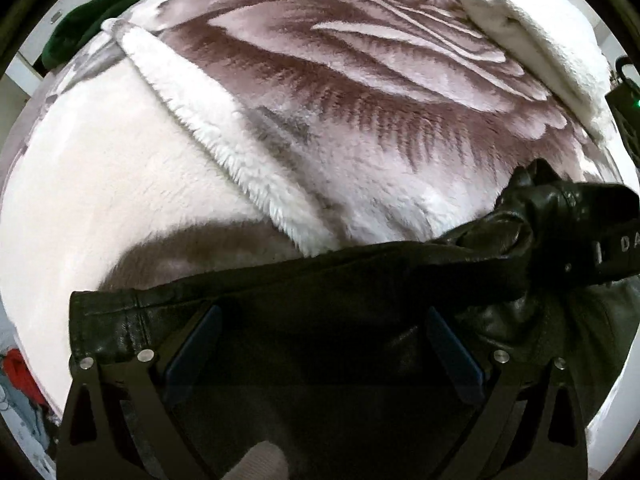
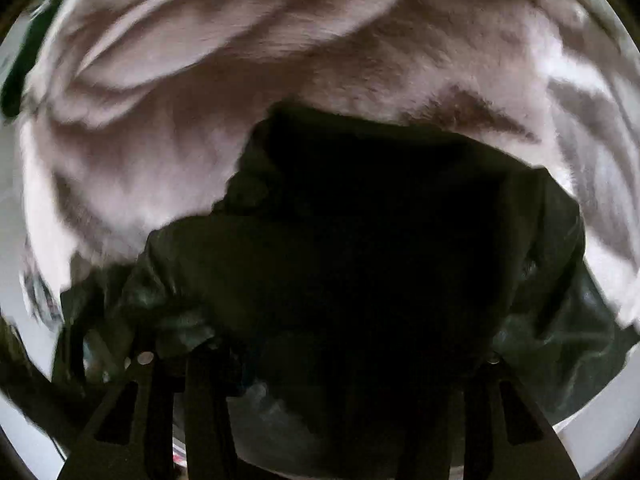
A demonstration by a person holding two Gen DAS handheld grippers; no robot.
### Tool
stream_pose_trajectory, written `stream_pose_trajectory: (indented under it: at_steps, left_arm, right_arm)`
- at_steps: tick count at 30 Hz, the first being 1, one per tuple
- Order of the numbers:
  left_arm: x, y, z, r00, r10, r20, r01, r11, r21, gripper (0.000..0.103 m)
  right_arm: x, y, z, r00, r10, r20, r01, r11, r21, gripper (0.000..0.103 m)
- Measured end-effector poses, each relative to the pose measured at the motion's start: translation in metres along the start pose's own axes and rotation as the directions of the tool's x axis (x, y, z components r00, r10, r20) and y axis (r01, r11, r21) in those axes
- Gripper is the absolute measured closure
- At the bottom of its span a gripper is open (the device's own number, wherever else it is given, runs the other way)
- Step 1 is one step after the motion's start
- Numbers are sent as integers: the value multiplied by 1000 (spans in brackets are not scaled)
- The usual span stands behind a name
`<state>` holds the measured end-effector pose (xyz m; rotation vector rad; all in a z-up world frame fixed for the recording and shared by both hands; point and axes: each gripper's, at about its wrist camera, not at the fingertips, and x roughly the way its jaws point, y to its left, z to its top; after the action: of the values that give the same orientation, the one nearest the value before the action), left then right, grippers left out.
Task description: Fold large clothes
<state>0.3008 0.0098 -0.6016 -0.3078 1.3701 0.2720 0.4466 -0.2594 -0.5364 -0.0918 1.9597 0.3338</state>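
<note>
A black leather garment (image 1: 320, 276) lies across a fluffy mauve blanket with a rose pattern (image 1: 360, 100). My left gripper (image 1: 322, 344) points straight down over the garment's hemmed edge. It is open, and its blue pads (image 1: 192, 344) stand wide apart on either side of the dark cloth. My right gripper (image 1: 600, 240) shows at the right, where the garment is bunched up against it. In the blurred right wrist view, my right gripper (image 2: 340, 380) has its jaws apart, and the black garment (image 2: 360, 220) fills the space in front of and between them.
A dark green garment with white stripes (image 1: 104, 12) lies at the far left edge of the bed. A rolled white fleece (image 1: 532, 40) sits at the far right. Something red (image 1: 20, 372) lies low on the left. A dark device with a green light (image 1: 624, 100) stands beyond the right edge.
</note>
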Motion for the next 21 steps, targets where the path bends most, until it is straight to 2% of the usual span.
stream_pose_trajectory:
  at_steps: [4, 5, 7, 8, 9, 11, 12, 14, 15, 16, 18, 20, 21]
  left_arm:
    - [-14, -2, 2, 999, 28, -14, -28, 999, 19, 0]
    - [-25, -4, 2, 999, 52, -12, -51, 998, 28, 0]
    - [-50, -16, -6, 989, 147, 20, -148, 986, 72, 0]
    - [-61, -21, -11, 987, 158, 33, -160, 984, 80, 0]
    - [-71, -25, -17, 990, 137, 40, -140, 987, 77, 0]
    - [-80, -37, -30, 999, 34, 27, -35, 999, 41, 3]
    - [-81, -45, -34, 1000, -24, 14, 24, 1000, 16, 9]
    - [-75, -64, -43, 994, -106, -27, 106, 994, -4, 29]
    - [-64, -77, -49, 990, -125, -62, 125, 992, 9, 56]
    - [-58, -86, -53, 989, -124, -76, 125, 992, 17, 69]
    - [-43, -98, -54, 994, -89, -63, 92, 995, 30, 69]
    - [-31, -94, -49, 991, -110, -76, 111, 994, 2, 69]
    - [-28, -91, -47, 988, -126, -85, 126, 992, -11, 69]
  right_arm:
    - [0, 0, -1, 999, 17, 27, -17, 1000, 4, 53]
    - [-5, -2, -4, 999, 35, 30, -35, 999, 2, 53]
    - [-15, -15, -19, 994, 90, 57, -90, 996, -3, 52]
    - [-24, -21, -27, 989, 125, 79, -124, 992, -10, 52]
    - [-36, -29, -41, 977, 181, 110, -180, 984, -17, 52]
    - [-59, -56, -76, 940, 304, 157, -308, 951, 3, 49]
    - [-66, -67, -88, 922, 344, 179, -352, 936, 16, 44]
    - [-75, -106, -128, 876, 413, 248, -445, 892, 85, 42]
    - [-76, -120, -138, 867, 420, 266, -462, 879, 118, 42]
    - [-70, -143, -152, 861, 418, 288, -476, 863, 171, 42]
    - [-59, -179, -173, 852, 410, 324, -498, 825, 267, 42]
    - [-36, -212, -185, 846, 406, 345, -516, 785, 342, 42]
    - [-26, -223, -185, 837, 416, 357, -533, 768, 354, 42]
